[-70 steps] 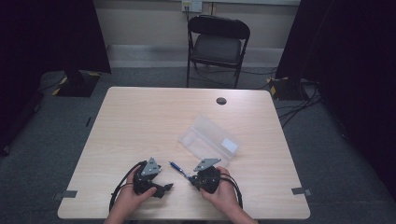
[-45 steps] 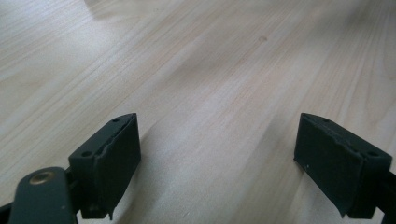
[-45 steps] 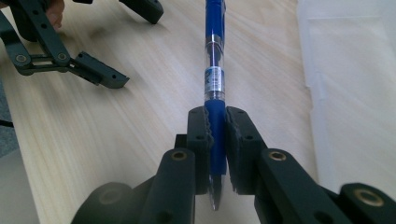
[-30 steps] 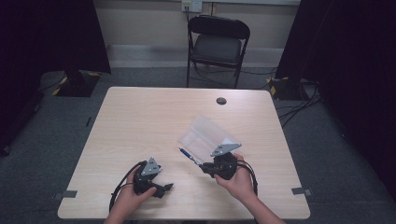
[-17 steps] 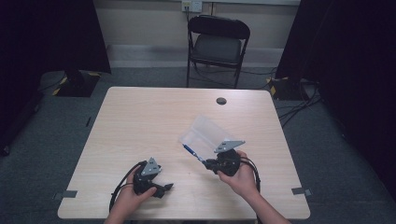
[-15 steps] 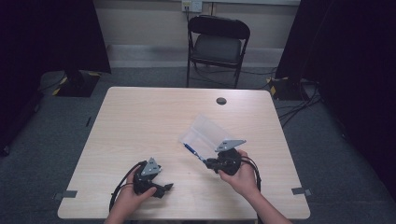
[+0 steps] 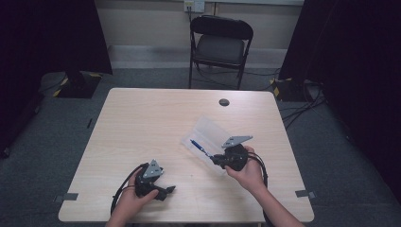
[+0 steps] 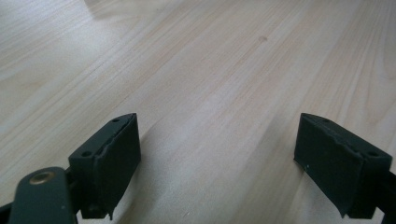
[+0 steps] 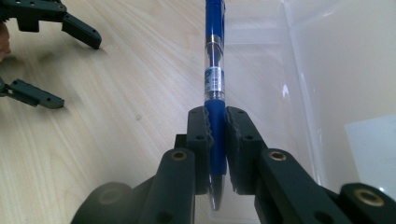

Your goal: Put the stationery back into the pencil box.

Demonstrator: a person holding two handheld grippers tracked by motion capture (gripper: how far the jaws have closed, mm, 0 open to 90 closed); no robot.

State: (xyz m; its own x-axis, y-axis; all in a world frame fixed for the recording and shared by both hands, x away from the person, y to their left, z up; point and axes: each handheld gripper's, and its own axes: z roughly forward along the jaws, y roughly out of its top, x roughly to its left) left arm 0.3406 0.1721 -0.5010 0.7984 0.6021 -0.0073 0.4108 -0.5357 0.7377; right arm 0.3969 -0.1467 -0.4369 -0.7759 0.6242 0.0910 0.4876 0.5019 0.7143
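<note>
Pen [image 9: 214, 70] was clamped between the jaws of the right hand-held gripper [image 9: 216, 122], carried from the worktop's [image 7: 142, 118] near edge to the clear box [image 7: 208, 137], so a drop-in seemed next. Nothing could be made out inside that box. Well left of it, the left hand-held gripper [image 8: 217, 154] rested with jaws apart.

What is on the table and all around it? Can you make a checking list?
Surface: light wooden table, with a dark round hole near the far edge.
Job's things: blue pen; clear plastic box.
Clutter: nothing seen.
Grippers: right gripper shut on the blue pen, over the box; left gripper open, low over bare wood.
Cables: black cable from the left gripper.
Surroundings: black folding chair, dark curtains, floor cables.
</note>
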